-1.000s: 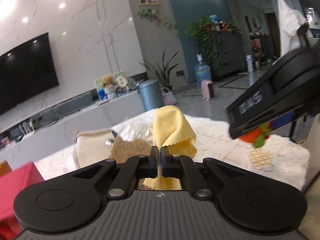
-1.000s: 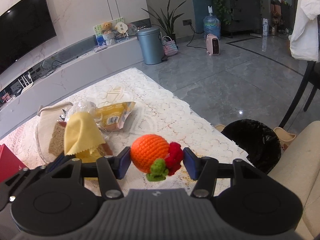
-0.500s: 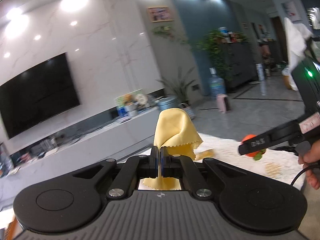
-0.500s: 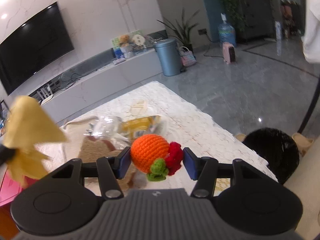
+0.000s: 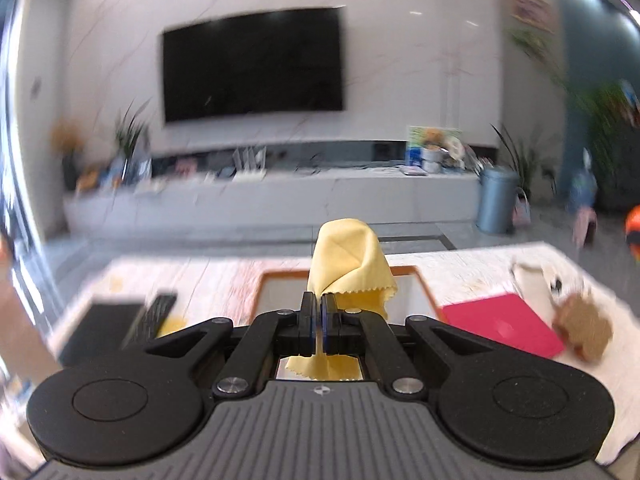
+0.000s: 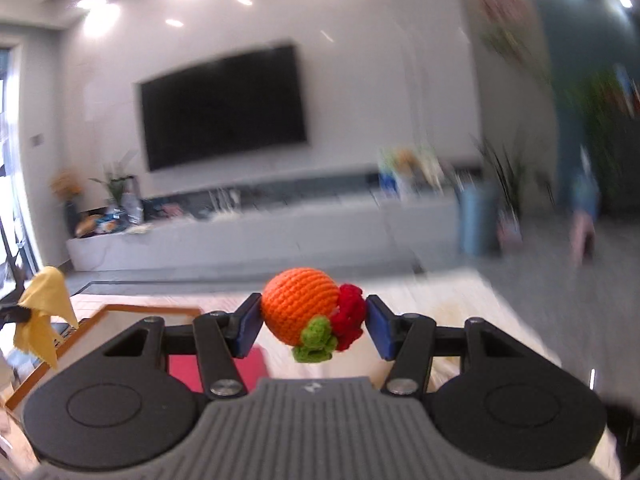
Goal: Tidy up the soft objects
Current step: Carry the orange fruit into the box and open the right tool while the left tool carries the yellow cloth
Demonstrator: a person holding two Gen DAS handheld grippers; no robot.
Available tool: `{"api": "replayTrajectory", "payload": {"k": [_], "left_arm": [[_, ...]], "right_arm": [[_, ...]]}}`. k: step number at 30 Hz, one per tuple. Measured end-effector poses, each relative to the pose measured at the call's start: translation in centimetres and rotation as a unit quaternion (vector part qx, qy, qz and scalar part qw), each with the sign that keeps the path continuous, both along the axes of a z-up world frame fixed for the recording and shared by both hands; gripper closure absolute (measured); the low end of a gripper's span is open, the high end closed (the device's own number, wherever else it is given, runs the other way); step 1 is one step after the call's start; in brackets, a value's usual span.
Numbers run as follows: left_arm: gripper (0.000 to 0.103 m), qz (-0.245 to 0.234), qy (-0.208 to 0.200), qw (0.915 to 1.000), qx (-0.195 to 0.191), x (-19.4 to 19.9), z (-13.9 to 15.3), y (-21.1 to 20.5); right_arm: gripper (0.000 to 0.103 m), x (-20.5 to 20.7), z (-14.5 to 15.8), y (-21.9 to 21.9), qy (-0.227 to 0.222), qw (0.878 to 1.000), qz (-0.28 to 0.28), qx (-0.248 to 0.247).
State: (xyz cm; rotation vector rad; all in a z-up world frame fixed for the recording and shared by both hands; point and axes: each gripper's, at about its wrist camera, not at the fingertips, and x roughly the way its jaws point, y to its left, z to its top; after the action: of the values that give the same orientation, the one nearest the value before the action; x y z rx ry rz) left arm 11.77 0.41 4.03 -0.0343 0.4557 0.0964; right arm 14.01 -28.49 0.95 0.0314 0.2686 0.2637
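Yellow cloth (image 5: 351, 264) is pinched between the closed jaws of the left gripper (image 5: 319, 326): most of it stands up in a folded peak beyond the fingertips, with a zigzag-cut edge hanging back behind them. Crocheted orange toy (image 6: 301, 309), with red and green knitted bits on its right side, is clamped crosswise in the right gripper (image 6: 312, 326), jaws partly apart and a blue pad (image 6: 379, 330) bearing on each side. Both items are airborne, not resting on anything. Directly beyond and below the cloth lies an orange-rimmed tray (image 5: 424, 289) with a pale floor, on the white lace-covered table (image 5: 472, 258); in the right wrist view the same tray sits to the lower left of the toy, its corner showing behind the left finger. Judgement: the tray is the likely drop point, and the left hand is the nearer one, with the cloth almost in line with the opening; the right hand would need to travel leftward across the table. A red flat mat (image 5: 500, 324) lies just right of the tray, a brown plush item (image 5: 584, 330) further right, and a dark remote-like object (image 5: 150, 318) to the left. Background is motion-blurred; finer detail cannot be told.
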Motion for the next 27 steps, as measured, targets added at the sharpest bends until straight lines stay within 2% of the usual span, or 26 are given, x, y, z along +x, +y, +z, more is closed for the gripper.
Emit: {"api": "replayTrajectory", "payload": {"k": [3, 7, 10, 13, 15, 19, 23, 27], "left_arm": [[0.1, 0.003, 0.018, 0.9989, -0.044, 0.5, -0.3, 2.7], [0.1, -0.006, 0.019, 0.9973, -0.071, 0.0, -0.9, 5.7], [0.1, -0.025, 0.015, 0.9937, -0.109, -0.8, -1.4, 8.0], [0.1, -0.044, 0.011, 0.9884, -0.145, -1.4, -1.8, 10.1], [0.1, -0.044, 0.002, 0.9881, -0.147, -1.9, -2.1, 11.1], [0.1, -0.038, -0.01, 0.9847, -0.17, -2.6, -2.3, 13.1], [0.1, -0.017, -0.004, 0.9791, -0.203, -2.3, -2.8, 14.6], [0.1, -0.02, -0.006, 0.9782, -0.207, -2.4, -2.7, 14.9]], "right_arm": [[0.048, -0.6, 0.6, 4.4, 0.023, 0.999, 0.047, -0.014], [0.048, -1.1, 0.7, 10.2, 0.046, 0.992, 0.112, -0.026], [0.048, -0.6, 0.1, 13.9, 0.081, 0.982, 0.165, -0.04], [0.048, 1.1, -1.3, 16.8, 0.136, 0.968, 0.195, -0.08], [0.048, 2.3, -2.4, 18.3, 0.178, 0.958, 0.199, -0.103], [0.048, 3.5, -4.2, 19.5, 0.246, 0.938, 0.216, -0.111], [0.048, 3.1, -6.0, 20.8, 0.264, 0.925, 0.205, -0.182], [0.047, 3.6, -7.1, 21.4, 0.271, 0.914, 0.193, -0.234]]}}
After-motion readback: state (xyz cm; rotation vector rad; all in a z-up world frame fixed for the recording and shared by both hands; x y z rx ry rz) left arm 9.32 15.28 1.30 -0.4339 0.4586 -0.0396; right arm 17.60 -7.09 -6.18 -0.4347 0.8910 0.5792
